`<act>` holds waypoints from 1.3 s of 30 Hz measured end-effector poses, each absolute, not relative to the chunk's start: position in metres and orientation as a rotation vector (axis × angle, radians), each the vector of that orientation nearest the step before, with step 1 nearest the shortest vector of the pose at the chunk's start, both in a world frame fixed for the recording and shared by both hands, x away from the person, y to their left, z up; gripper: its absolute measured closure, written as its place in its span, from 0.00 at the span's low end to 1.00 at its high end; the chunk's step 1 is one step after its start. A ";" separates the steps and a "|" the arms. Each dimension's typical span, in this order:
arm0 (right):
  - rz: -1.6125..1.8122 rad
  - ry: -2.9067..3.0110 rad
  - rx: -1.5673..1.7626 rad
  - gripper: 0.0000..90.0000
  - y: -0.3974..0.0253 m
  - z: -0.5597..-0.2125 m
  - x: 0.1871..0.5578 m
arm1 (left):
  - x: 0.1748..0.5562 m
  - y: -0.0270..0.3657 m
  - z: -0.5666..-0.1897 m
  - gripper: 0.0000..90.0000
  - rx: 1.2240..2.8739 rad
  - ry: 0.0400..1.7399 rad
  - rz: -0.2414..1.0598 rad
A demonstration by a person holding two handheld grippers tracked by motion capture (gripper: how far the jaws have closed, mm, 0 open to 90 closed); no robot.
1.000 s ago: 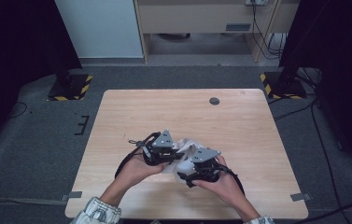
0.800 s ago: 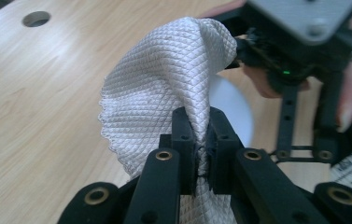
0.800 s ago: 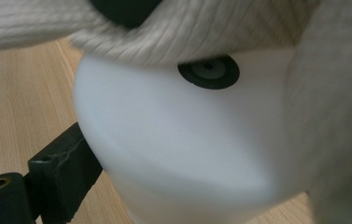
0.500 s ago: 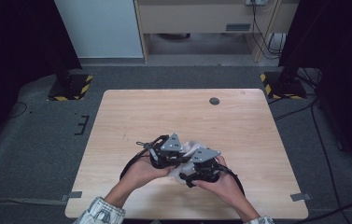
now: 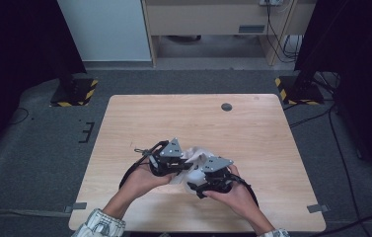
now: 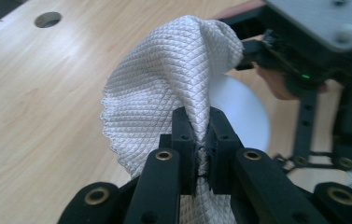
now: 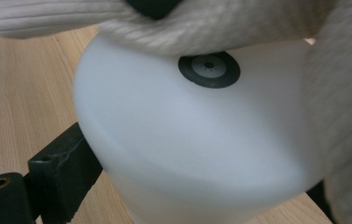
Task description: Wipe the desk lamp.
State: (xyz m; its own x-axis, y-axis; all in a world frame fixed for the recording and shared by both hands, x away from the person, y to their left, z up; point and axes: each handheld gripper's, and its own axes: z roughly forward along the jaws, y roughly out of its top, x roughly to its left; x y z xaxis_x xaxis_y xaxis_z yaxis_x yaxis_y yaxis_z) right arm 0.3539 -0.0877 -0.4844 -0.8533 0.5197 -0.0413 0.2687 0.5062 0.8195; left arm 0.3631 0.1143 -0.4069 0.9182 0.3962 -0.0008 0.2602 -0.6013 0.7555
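Near the wooden bench's (image 5: 252,123) front edge, the left hand-held gripper (image 6: 200,140) pinches a white quilted cloth (image 6: 164,88); the right hand-held gripper (image 5: 208,180) clasps a smooth white round plastic object (image 7: 197,140).

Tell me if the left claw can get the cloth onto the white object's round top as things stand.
Probably yes. The left claw is shut on the cloth, which already drapes over the white object held in the right claw; nothing stands between them.

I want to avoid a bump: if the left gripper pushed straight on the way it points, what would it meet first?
The left gripper, shut on the white cloth, would probably meet the white object just behind the cloth, held in the right gripper; depth is unclear.
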 end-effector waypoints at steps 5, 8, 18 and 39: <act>1.271 2.468 0.658 0.09 -0.088 -0.485 0.354 | 0.353 0.105 -0.406 0.93 2.259 0.399 0.158; 1.270 2.468 0.660 0.09 -0.088 -0.485 0.354 | 0.355 0.095 -0.407 0.93 2.253 0.389 0.130; 1.275 2.464 0.670 0.09 -0.088 -0.485 0.353 | 0.380 0.079 -0.409 0.93 2.233 0.441 0.177; 1.267 2.466 0.672 0.09 -0.088 -0.486 0.353 | 0.370 0.132 -0.412 0.93 2.184 0.514 0.237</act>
State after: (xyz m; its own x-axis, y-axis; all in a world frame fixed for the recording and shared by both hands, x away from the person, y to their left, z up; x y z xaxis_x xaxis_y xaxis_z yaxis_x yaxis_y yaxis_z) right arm 0.3531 -0.0879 -0.4861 -0.8498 0.5255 -0.0411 0.2725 0.5048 0.8191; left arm 0.3696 0.1323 -0.4125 0.8973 0.4413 -0.0100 0.2785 -0.5486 0.7883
